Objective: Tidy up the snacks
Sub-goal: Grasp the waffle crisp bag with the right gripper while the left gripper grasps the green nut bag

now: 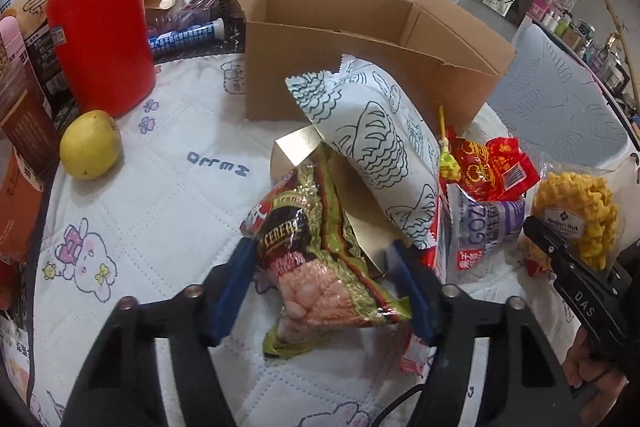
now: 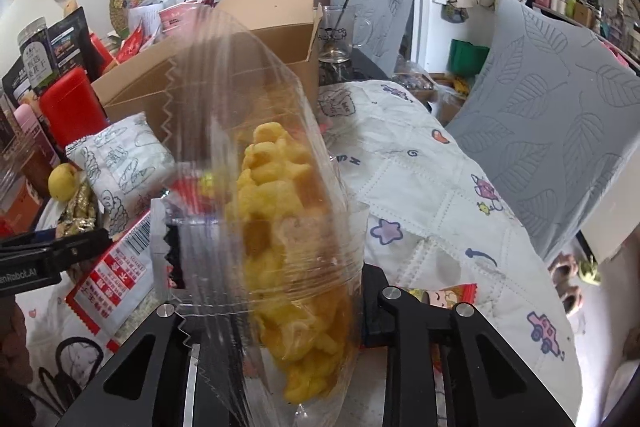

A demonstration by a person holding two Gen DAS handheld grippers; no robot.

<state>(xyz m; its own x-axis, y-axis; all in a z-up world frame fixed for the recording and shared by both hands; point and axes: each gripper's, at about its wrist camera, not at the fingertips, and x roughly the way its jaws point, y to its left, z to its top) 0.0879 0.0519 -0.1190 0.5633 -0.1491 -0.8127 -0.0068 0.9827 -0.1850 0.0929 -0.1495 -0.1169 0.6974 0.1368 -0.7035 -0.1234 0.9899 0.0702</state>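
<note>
An open cardboard box [image 1: 360, 79] stands at the back of the quilted tabletop [image 1: 160, 187]. In the left wrist view, my left gripper [image 1: 324, 287] has its blue pads [image 1: 234, 287] against both sides of a green and red cereal bag [image 1: 320, 267]. A white packet with line drawings [image 1: 380, 155] leans over that bag. My right gripper [image 2: 272, 287] is shut on a clear bag of yellow puffed snacks [image 2: 276, 227] and holds it upright in front of its camera. The bag hides the fingertips. The same bag [image 1: 576, 215] shows at the right of the left wrist view.
A red canister [image 1: 100, 35] and a yellow fruit [image 1: 90, 145] sit at the left among stacked packets. Red candy packets [image 1: 492, 167] and a purple packet [image 1: 488, 231] lie right of the cereal bag. Grey padded chairs [image 2: 552, 131] border the table. A glass cup [image 2: 336, 35] stands behind the box.
</note>
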